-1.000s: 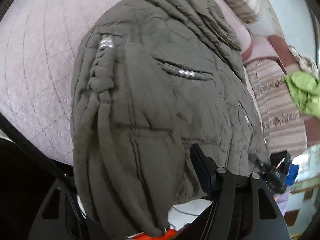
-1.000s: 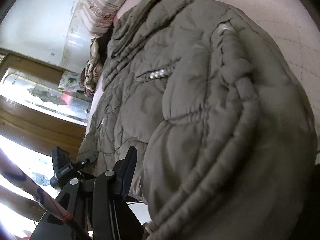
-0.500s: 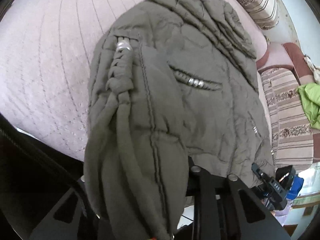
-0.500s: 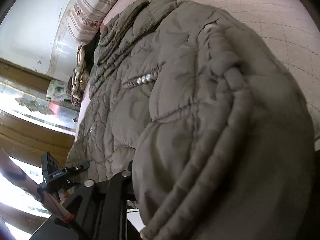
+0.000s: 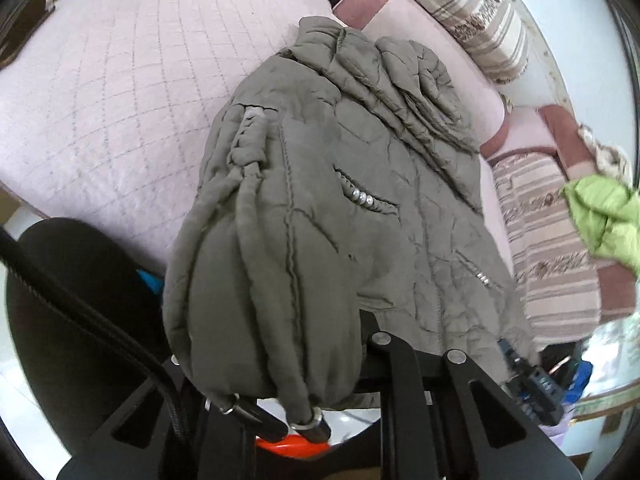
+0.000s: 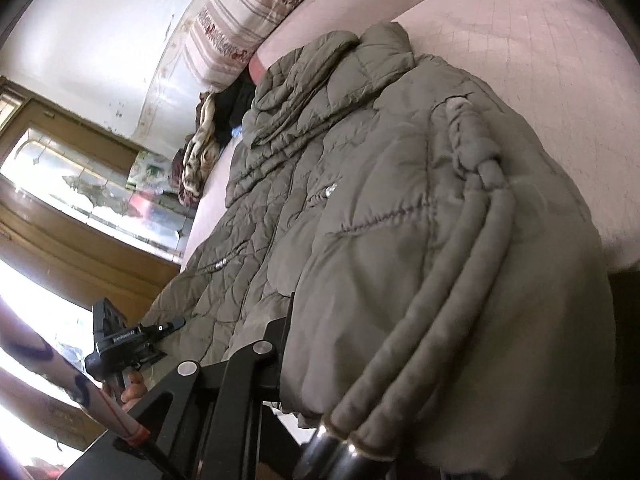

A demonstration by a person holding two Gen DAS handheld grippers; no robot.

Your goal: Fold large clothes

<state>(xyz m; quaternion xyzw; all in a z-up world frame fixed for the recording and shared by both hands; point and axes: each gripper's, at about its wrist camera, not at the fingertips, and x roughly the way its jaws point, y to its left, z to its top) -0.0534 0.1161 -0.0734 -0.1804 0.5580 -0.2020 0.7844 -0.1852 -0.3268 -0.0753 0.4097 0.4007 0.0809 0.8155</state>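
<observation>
An olive quilted jacket (image 5: 360, 168) lies spread on the pink bed cover (image 5: 100, 100), collar at the far end. Its near hem, with braided cords (image 5: 256, 240) ending in metal tips, hangs over my left gripper (image 5: 332, 344), which is shut on that hem; one finger is hidden under the fabric. In the right wrist view the jacket (image 6: 380, 184) drapes over my right gripper (image 6: 316, 344). Its jaws are closing, with the hem pinched between them. Each view also shows the other tool at the hem's far corner: the right gripper (image 5: 532, 384) and the left gripper (image 6: 120, 340), with a hand around its handle.
Striped pillows (image 5: 472, 12) line the head of the bed against a white wall (image 6: 100, 20). A striped cloth (image 5: 552, 240) and a bright green garment (image 5: 600, 216) lie to the right. A heap of clothes (image 6: 204, 140) sits beside the jacket. A dark shape (image 5: 60, 300) fills the near left.
Both grippers went from open to shut on the jacket's near hem and rose. The hem has lifted off the bed edge and more of the bed shows.
</observation>
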